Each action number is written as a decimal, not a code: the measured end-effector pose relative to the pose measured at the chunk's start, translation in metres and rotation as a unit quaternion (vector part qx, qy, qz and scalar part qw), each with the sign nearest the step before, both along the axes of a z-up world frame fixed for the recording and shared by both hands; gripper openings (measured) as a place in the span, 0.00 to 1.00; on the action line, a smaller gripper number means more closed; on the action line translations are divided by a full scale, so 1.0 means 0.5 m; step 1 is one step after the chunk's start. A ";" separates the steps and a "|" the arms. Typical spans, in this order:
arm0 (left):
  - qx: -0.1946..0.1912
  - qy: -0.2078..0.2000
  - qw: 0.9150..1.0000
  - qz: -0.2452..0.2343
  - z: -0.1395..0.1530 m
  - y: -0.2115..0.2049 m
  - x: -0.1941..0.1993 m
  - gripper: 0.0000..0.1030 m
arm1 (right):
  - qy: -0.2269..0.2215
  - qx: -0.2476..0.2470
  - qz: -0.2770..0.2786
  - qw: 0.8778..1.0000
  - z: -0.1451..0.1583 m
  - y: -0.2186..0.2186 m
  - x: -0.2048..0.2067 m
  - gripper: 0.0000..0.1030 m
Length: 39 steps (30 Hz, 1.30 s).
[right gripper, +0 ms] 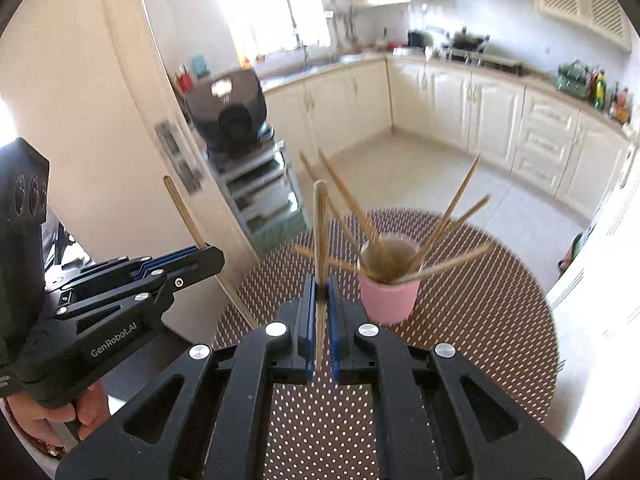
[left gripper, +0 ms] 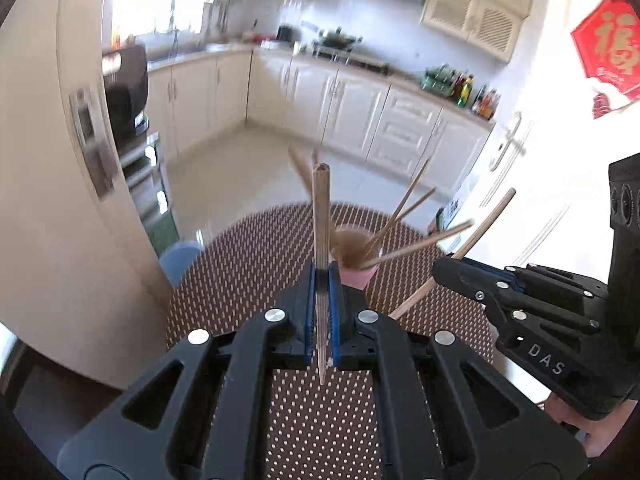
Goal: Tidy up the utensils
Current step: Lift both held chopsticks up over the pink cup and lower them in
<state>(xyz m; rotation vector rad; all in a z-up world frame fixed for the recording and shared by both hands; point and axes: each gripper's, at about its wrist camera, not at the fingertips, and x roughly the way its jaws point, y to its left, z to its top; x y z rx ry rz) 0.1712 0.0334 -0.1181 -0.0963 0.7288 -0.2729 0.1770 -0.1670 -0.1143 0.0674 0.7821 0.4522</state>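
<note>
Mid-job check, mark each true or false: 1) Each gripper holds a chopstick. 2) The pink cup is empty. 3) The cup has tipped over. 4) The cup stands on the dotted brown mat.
1) True: the left gripper is shut on a chopstick, and the right gripper on another chopstick.
2) False: the pink cup already holds several chopsticks, fanned outward.
3) False: it stands upright.
4) True: it stands on the dotted brown mat.
</note>
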 end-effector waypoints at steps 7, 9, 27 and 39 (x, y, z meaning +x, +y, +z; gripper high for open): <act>0.014 -0.084 0.996 -0.002 0.096 -0.024 -0.050 0.06 | -0.065 0.014 -0.025 0.997 0.094 -0.025 -0.025 0.04; 0.016 -0.100 0.995 -0.003 0.113 -0.031 -0.060 0.06 | -0.079 0.018 -0.028 0.996 0.114 -0.032 -0.034 0.04; 0.007 -0.178 0.984 0.023 0.181 -0.091 0.002 0.06 | -0.138 0.012 -0.050 0.989 0.154 -0.117 0.039 0.04; -0.021 -0.153 0.986 0.060 0.104 -0.088 0.137 0.06 | -0.082 -0.001 -0.026 0.996 0.068 -0.131 0.162 0.04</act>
